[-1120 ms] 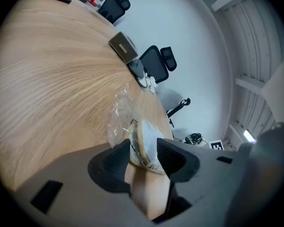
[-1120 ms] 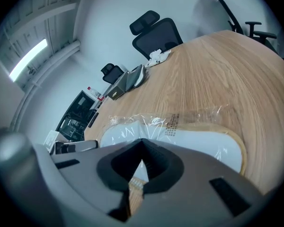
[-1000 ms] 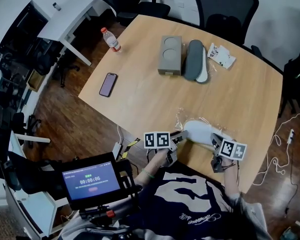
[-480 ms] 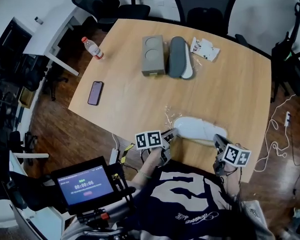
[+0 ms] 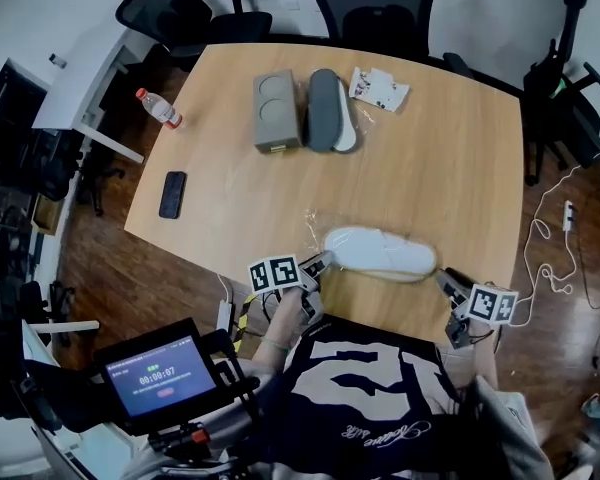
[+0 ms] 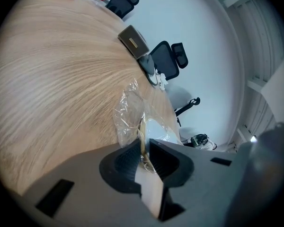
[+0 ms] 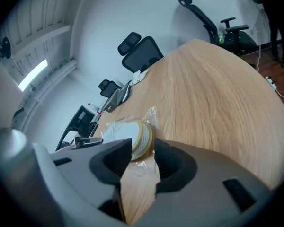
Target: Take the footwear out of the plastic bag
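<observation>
Head view shows a light wooden bench (image 5: 460, 168) with rounded corners, standing on a dark wooden floor (image 5: 100, 258). Black chairs (image 5: 372, 8) stand at its far side, and a white desk (image 5: 85, 83) is at the left. On the far part of the bench lie a grey box (image 5: 277, 110), a grey slipper (image 5: 325, 123) just beside it, and a small packet (image 5: 378, 88). A bottle (image 5: 158, 107) and a phone (image 5: 173, 194) are near the left edge. A screen (image 5: 160, 376) with a timer is in front of the person.

Near the front edge a white slipper (image 5: 380, 252) lies flat inside a clear bag (image 6: 128, 115), between the two tools. The tools reach in from the person's side and point at the two ends of the slipper.

The left tool (image 5: 315, 265) is low over the bench. Its jaws are closing, and the pads pinch the crumpled film of the bag at the slipper's left end.

The right tool (image 5: 448, 280) is at the right end. Its jaws are opening and stand apart. The slipper's end lies between the tips, but the pads do not press on it.
</observation>
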The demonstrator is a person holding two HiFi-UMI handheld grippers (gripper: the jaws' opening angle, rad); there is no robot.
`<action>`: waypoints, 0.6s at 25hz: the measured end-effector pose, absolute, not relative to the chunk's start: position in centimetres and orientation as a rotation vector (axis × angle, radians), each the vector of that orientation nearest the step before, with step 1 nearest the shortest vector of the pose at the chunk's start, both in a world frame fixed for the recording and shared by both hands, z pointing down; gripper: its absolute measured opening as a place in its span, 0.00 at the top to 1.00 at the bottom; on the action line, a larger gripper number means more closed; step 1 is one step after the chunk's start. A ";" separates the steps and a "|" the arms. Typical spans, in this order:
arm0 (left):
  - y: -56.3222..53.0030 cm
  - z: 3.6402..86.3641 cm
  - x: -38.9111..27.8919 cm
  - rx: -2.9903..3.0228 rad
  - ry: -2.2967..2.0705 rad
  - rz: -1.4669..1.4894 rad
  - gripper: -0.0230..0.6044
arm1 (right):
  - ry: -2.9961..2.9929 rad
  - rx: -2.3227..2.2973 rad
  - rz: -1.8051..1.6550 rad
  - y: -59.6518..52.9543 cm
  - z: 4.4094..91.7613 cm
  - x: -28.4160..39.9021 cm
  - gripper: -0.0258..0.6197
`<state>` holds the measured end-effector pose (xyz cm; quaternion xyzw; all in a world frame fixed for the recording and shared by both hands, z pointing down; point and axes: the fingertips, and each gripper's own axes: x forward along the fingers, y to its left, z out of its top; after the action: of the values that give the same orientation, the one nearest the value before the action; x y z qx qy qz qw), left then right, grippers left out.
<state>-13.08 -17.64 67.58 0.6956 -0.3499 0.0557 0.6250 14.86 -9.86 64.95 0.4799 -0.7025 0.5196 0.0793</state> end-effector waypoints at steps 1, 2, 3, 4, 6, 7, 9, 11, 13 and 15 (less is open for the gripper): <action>-17.8 67.6 -13.0 1.592 -0.796 0.125 0.87 | -2.120 1.389 1.529 -10.3 65.0 14.8 0.75; -17.9 67.6 -13.1 1.588 -0.790 0.123 0.87 | -2.141 1.343 1.496 -10.7 65.0 14.6 0.75; -18.0 67.6 -13.1 1.585 -0.787 0.122 0.87 | -2.168 1.295 1.461 -11.1 64.8 14.3 0.75; -18.0 67.6 -13.2 1.584 -0.787 0.122 0.88 | -2.198 1.244 1.427 -11.6 64.5 13.9 0.75; -17.8 67.5 -13.2 1.585 -0.792 0.122 0.88 | -2.245 1.133 1.362 -12.2 64.3 13.2 0.71; -17.7 67.5 -13.1 1.586 -0.794 0.122 0.88 | -2.255 1.081 1.330 -12.5 64.5 13.0 0.69; -17.5 67.6 -12.8 1.588 -0.797 0.122 0.88 | -2.251 1.008 1.263 -12.9 65.0 13.1 0.66; -17.4 67.7 -12.6 1.586 -0.798 0.119 0.88 | -2.244 0.958 1.215 -13.5 65.4 13.3 0.66; -17.5 67.7 -12.7 1.581 -0.801 0.112 0.88 | -2.245 0.894 1.208 -14.2 65.7 13.1 0.66; -17.8 67.7 -12.9 1.571 -0.807 0.101 0.88 | -2.235 0.818 1.210 -14.7 66.1 12.8 0.66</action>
<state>-12.90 -17.79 67.70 0.6871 -0.3528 0.0443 0.6336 12.77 -14.69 66.15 0.2979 -0.8139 0.4408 0.2336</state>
